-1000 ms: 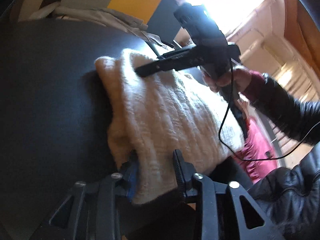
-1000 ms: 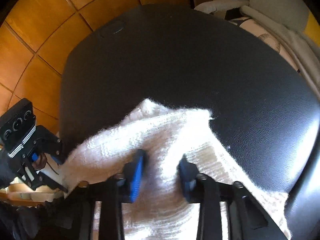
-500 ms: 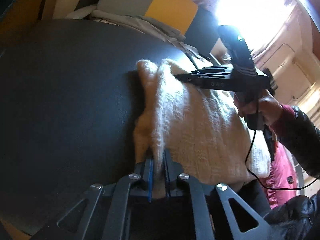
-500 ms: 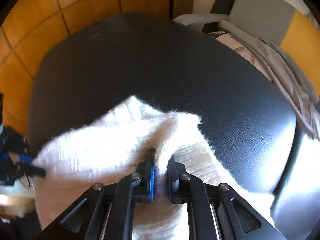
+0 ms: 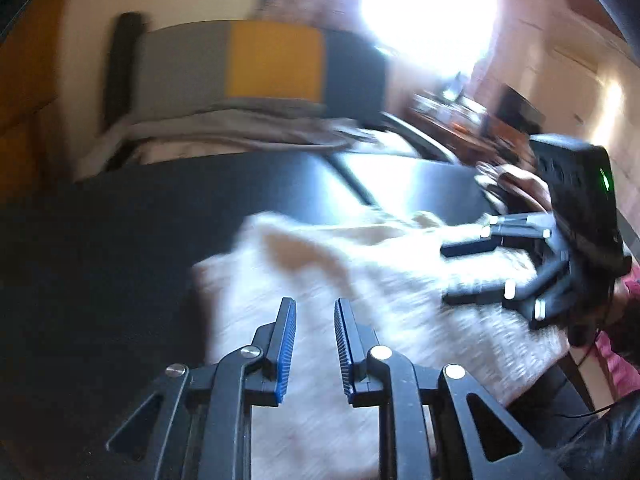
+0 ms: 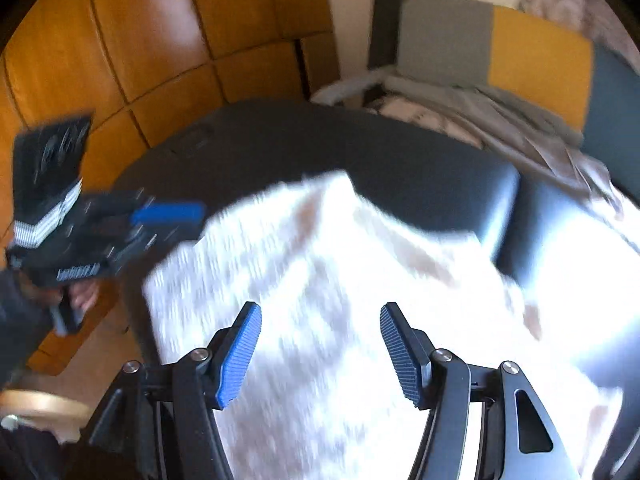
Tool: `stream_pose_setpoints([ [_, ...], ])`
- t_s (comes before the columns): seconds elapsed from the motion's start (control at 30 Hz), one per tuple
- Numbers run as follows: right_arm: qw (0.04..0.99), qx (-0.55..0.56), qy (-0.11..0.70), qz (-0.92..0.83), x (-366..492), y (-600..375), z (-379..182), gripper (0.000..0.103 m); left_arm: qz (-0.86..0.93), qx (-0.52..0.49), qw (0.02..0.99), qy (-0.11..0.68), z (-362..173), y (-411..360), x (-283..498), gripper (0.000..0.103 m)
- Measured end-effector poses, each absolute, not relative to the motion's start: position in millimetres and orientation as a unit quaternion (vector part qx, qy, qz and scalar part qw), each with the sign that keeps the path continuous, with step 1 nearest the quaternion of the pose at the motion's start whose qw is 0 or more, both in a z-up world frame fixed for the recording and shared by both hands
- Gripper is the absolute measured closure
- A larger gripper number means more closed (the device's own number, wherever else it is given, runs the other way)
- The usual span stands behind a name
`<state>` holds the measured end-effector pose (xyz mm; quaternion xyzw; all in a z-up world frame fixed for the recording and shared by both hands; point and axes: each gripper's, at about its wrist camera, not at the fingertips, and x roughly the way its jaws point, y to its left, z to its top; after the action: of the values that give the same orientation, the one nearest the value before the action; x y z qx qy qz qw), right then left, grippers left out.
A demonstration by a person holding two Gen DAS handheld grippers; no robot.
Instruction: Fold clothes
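Both grippers let go; sweater (image 6: pixel 320 280) lies on black table (image 6: pixel 400 152) w/ orange wall (image 6: pixel 140 40).

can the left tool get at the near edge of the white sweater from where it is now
Probably yes. The left tool is open and empty, with the white sweater spread on the black table right under and ahead of it. Nothing lies between; the right tool is off at the far side.
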<state>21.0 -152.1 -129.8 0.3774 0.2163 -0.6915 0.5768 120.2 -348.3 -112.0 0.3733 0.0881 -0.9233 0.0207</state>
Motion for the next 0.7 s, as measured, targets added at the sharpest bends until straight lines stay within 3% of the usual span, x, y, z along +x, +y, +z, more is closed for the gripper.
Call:
stream_pose_setpoints([
  [0.13, 0.52, 0.398, 0.218, -0.724, -11.0, -126.8, -158.4, 0.037, -0.904, 0.427, 0.001, 0.023, -131.5, -308.8, 60.8, 0.084],
  [0.4, 0.451, 0.393, 0.175, -0.782, -72.4, -61.2, -193.3, 0.025, -0.88, 0.446, 0.009, 0.16, -162.1, -306.2, 46.8, 0.084],
  [0.7, 0.52, 0.371, 0.168, -0.751, -70.1, -46.9, -196.4, 0.015, -0.874, 0.43, 0.05, 0.22, -172.1, -290.4, 69.8, 0.084],
])
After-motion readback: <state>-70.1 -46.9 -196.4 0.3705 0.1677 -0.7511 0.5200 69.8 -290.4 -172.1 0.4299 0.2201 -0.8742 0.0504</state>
